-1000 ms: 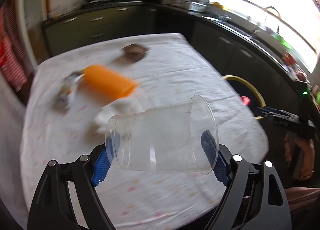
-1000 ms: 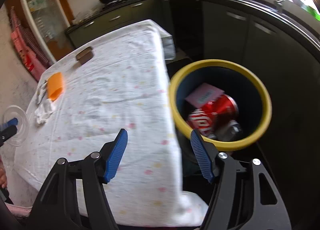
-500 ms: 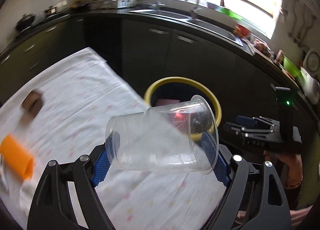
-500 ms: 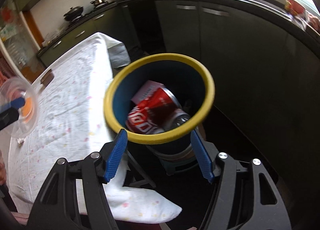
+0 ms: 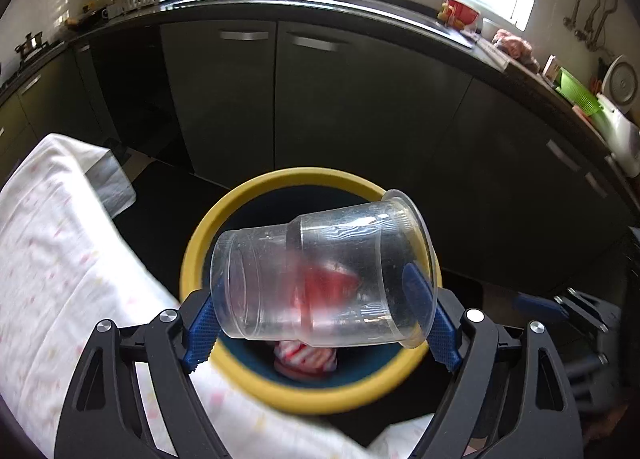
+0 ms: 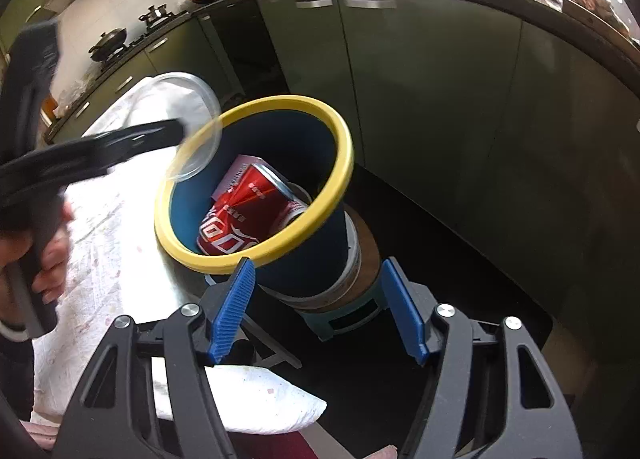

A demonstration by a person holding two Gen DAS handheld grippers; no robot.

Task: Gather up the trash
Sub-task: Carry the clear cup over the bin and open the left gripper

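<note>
My left gripper is shut on a clear plastic cup, held on its side right above the blue bin with a yellow rim. In the right wrist view the cup hangs over the bin's near-left rim. Inside the bin lie a red soda can and a pink card. My right gripper is open and empty, just in front of the bin's side.
The table with a white cloth lies left of the bin. Dark kitchen cabinets and a counter with a sink stand behind it. The bin sits on a low stool.
My left gripper swung right from over the table, carrying the cup until it came above the bin. My right gripper moved closer to the bin.
</note>
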